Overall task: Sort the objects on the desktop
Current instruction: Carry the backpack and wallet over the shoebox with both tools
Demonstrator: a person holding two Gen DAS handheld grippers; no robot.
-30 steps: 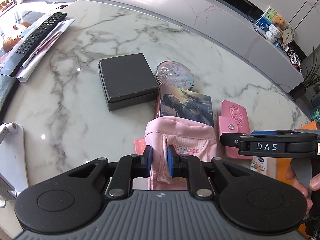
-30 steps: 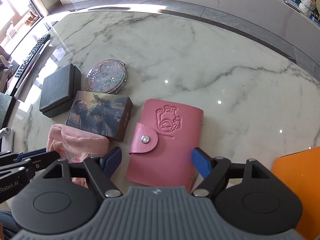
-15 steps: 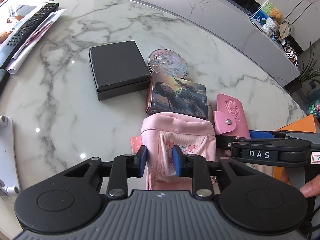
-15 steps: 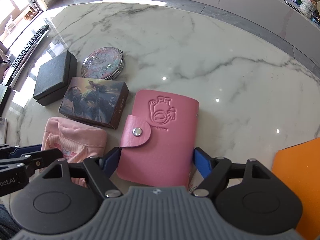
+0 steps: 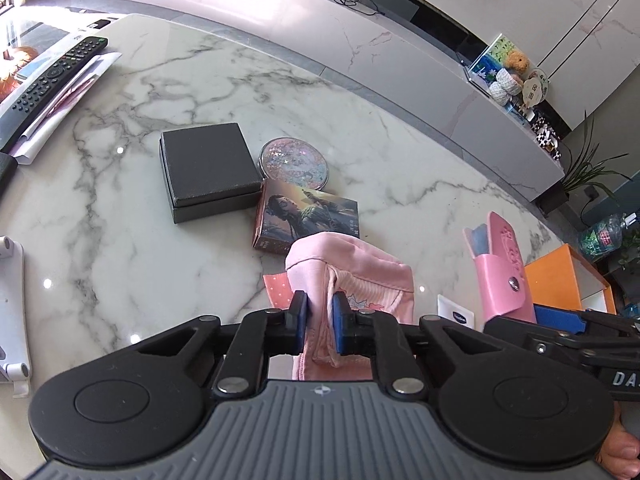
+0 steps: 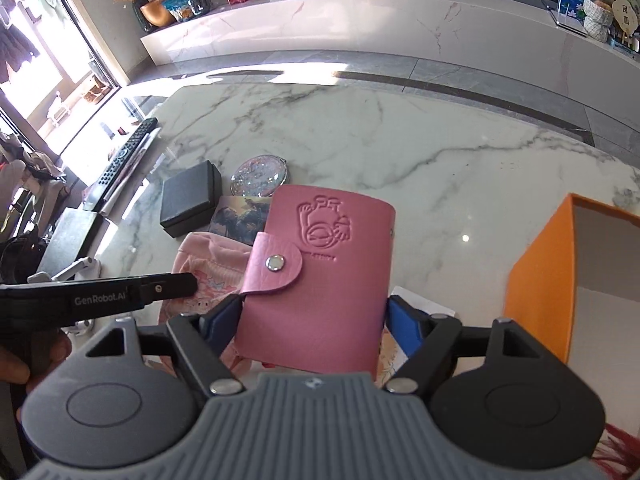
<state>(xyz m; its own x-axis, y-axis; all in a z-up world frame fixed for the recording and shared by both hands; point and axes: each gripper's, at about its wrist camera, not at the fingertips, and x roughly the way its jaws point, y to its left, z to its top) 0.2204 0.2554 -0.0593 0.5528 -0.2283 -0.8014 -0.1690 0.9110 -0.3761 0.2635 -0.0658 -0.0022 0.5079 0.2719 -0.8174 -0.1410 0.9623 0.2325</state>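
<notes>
My left gripper (image 5: 319, 322) is closing its jaws on a fold of the pink cloth pouch (image 5: 360, 272), and both blue pads press into the fabric. The pouch's far end hangs over the marble table (image 5: 160, 260). My right gripper (image 6: 314, 316) is shut on the pink snap-button card holder (image 6: 328, 248) across its width, holding it tilted above the table. The left wrist view shows that card holder (image 5: 500, 276) upright at the right. From the right wrist view, the pouch (image 6: 208, 256) lies left of the holder.
An open orange box (image 6: 536, 264) stands at the right. A black box (image 5: 208, 164), a glittery round compact (image 5: 294, 158) and a picture-printed box (image 5: 308, 212) sit mid-table. A remote (image 5: 52, 76) on papers lies far left, with a white stand (image 5: 12, 292) at the near left edge.
The right gripper has risen with the card holder, lifting it off the table beside the orange box. The left jaws widened, then narrowed on the pouch, which has come up a little.
</notes>
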